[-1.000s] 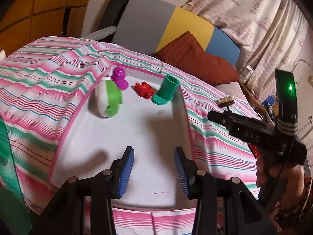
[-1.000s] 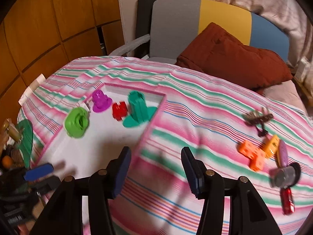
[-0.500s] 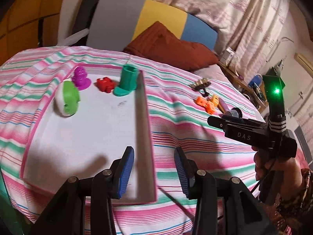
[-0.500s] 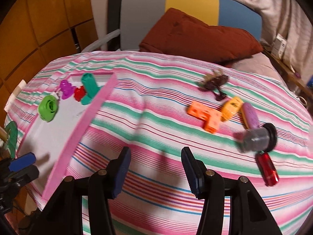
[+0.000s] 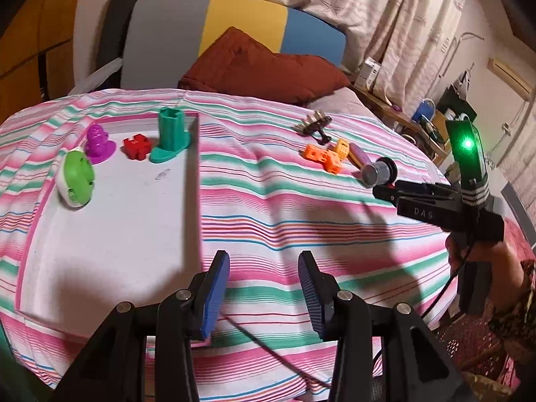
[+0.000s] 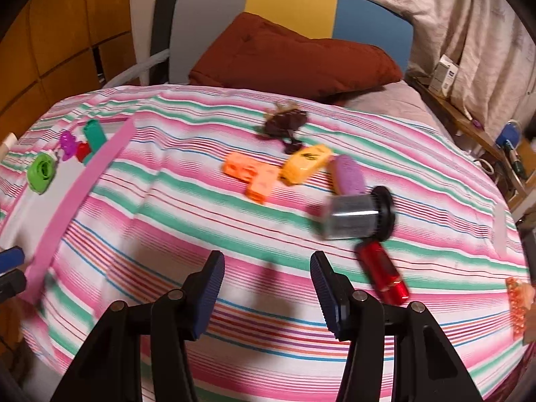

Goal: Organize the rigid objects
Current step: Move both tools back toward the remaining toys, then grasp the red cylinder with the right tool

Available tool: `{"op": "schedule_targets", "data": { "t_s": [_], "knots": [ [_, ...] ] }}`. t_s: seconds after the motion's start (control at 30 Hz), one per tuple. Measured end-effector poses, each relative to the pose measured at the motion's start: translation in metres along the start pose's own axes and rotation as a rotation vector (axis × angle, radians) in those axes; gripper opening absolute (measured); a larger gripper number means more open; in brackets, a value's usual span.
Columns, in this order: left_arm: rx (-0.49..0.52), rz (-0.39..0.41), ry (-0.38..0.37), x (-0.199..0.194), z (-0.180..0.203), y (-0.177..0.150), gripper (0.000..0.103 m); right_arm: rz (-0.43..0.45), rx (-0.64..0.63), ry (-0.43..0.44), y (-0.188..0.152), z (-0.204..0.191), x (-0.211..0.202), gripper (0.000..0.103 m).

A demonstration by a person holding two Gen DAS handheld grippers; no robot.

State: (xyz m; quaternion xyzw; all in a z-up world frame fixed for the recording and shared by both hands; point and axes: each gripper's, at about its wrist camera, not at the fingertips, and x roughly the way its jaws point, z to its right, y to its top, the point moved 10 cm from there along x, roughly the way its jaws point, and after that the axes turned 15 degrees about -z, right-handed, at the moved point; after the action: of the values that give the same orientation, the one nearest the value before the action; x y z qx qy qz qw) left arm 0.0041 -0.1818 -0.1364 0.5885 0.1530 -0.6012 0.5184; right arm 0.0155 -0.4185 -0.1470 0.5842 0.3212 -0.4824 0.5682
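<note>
A white tray with a pink rim (image 5: 110,231) (image 6: 80,194) lies on the striped cloth at the left. It holds a green disc (image 5: 77,179) (image 6: 41,172), a purple piece (image 5: 98,139), a red piece (image 5: 135,147) and a teal boot-shaped piece (image 5: 171,134). Loose on the cloth to the right lie an orange block (image 6: 253,176) (image 5: 323,157), a yellow piece (image 6: 305,164), a purple oval (image 6: 348,176), a silver-and-black cylinder (image 6: 358,216) (image 5: 378,172), a red cylinder (image 6: 382,273) and a dark brown clip (image 6: 284,122). My left gripper (image 5: 264,288) is open over the tray's right edge. My right gripper (image 6: 266,288) is open over bare cloth, short of the loose pieces.
A rust-red cushion (image 6: 288,57) and a grey, yellow and blue backrest (image 6: 291,10) stand behind the cloth. Wooden panels are at the left, curtains and a cluttered shelf (image 6: 469,114) at the right. A person's hand (image 5: 482,254) holds the right gripper's handle.
Both grippers have swung to the right: the tray slid from the centre to the left of both views and the loose pieces came closer. Both openings look unchanged.
</note>
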Motion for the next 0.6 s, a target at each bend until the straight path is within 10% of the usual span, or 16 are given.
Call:
{"op": "schedule_targets", "data": {
  "t_s": [0.6],
  "knots": [
    [0.106,-0.075,-0.025,0.023,0.045,-0.008,0.043,-0.02,0.251,0.028,-0.017,0.126,0.033,0.054]
  ]
}}
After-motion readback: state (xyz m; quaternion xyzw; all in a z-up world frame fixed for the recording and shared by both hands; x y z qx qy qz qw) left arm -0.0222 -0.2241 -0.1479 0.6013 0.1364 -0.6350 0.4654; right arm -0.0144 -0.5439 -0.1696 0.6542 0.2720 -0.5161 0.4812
